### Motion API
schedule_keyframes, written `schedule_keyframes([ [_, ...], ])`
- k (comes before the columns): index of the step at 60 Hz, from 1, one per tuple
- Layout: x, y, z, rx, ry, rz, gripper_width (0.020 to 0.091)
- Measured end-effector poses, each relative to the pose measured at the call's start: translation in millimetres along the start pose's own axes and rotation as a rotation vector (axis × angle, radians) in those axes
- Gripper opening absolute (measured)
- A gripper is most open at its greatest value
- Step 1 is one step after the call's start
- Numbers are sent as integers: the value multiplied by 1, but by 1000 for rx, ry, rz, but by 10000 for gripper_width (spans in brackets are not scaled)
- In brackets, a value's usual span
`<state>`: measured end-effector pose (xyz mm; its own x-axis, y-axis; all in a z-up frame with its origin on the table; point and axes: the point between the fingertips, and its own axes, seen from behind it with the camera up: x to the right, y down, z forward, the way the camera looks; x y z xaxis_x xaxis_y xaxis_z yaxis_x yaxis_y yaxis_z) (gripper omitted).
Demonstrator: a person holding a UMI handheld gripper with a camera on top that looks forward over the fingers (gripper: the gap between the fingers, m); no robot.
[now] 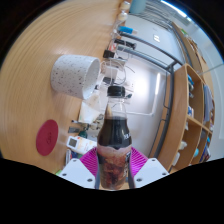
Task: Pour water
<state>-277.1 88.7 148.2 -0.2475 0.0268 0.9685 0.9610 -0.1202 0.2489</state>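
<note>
A dark cola-coloured plastic bottle [113, 135] with a black cap stands upright between my fingers. My gripper [113, 165] is shut on the bottle, the pink pads [90, 160] pressing on its lower body from both sides. Beyond the bottle's cap and to its left, a white speckled mug [76, 73] lies tilted on the wooden table [40, 100], its opening facing the bottle. The bottle's base is hidden behind my fingers.
A round red coaster [48, 137] lies on the table left of my fingers. Small clutter [84, 128] sits between the coaster and the bottle. Wooden shelving [192, 100] stands to the right, with a white wall and other items [118, 52] behind the mug.
</note>
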Motion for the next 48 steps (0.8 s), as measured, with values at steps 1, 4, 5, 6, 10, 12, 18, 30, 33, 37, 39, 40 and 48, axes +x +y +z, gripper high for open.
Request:
schedule_keyframes([
  [1,1,-1,1,3,3,-33,388],
  [4,4,-5,5,16,16,-135,387],
  [5,6,-7,5,19,24,-169,387],
  [6,8,-9,6,27,34,-198,387],
  [10,11,-19,6,54,55,-281,388],
  [12,9,-22,7,58,48,-309,388],
  [18,10,-29,6,68,52,-347,387],
  [30,8,-12,1,12,17,-145,388],
  [33,3,0,-2,-7,-27,34,387],
  [37,-10,8,-7,-48,-96,354,388],
  [39,-14,12,-11,-44,-146,531,387],
  [40,-15,13,-13,-50,-163,623,390],
  [48,-24,1,-24,-13,-337,1286,389],
])
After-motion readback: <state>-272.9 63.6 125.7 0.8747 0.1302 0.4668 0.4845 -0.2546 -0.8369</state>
